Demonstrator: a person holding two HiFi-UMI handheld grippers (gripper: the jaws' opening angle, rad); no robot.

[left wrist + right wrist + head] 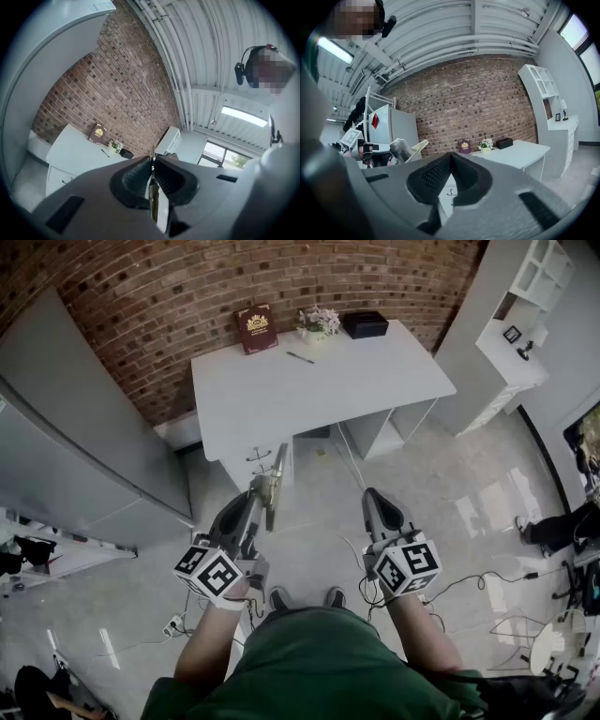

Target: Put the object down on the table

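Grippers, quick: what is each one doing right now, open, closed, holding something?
Left gripper: closed on a thin flat object.
Right gripper: closed, nothing between its jaws.

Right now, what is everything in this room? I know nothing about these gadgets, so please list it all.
table: one, white, against the brick wall
book: one, dark red, back left of the table
flower pot: one, pale flowers, back of the table
box: one, black, right of the flower pot
pen: one, dark, on the table near the book
shelf unit: one, white, right of the table
power strip: one, white, on the floor
thin flat object: one, cream, held on edge
left gripper: one, grey, shut on the thin flat object
right gripper: one, grey, shut, nothing in it
shoes: two, dark, the person's
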